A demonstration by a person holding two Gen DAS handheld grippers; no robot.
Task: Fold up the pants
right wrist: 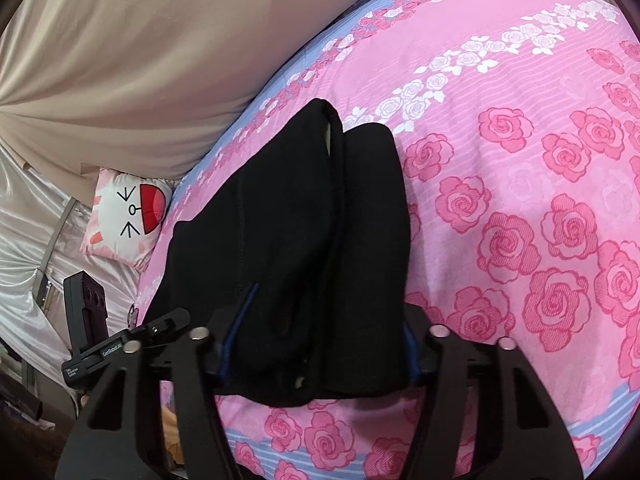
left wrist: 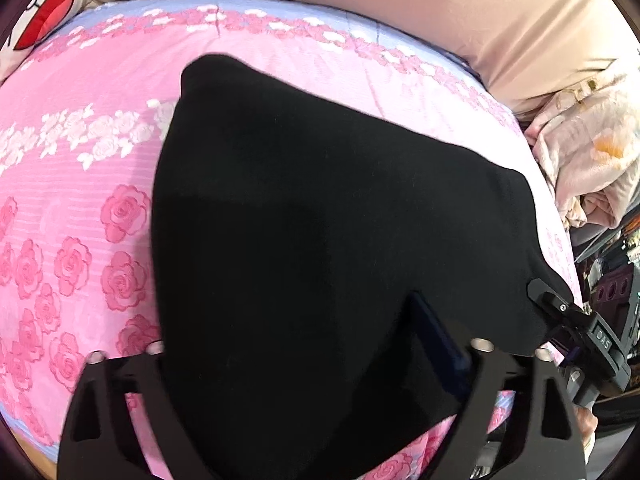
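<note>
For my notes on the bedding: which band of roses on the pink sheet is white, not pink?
The narrow band of small white roses running diagonally across the pink sheet, beyond the black pants. The other roses are pink.

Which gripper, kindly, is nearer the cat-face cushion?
Left: the left gripper is at the pants' edge toward the cat-face cushion; the right gripper clasps the pants farther away.
</note>
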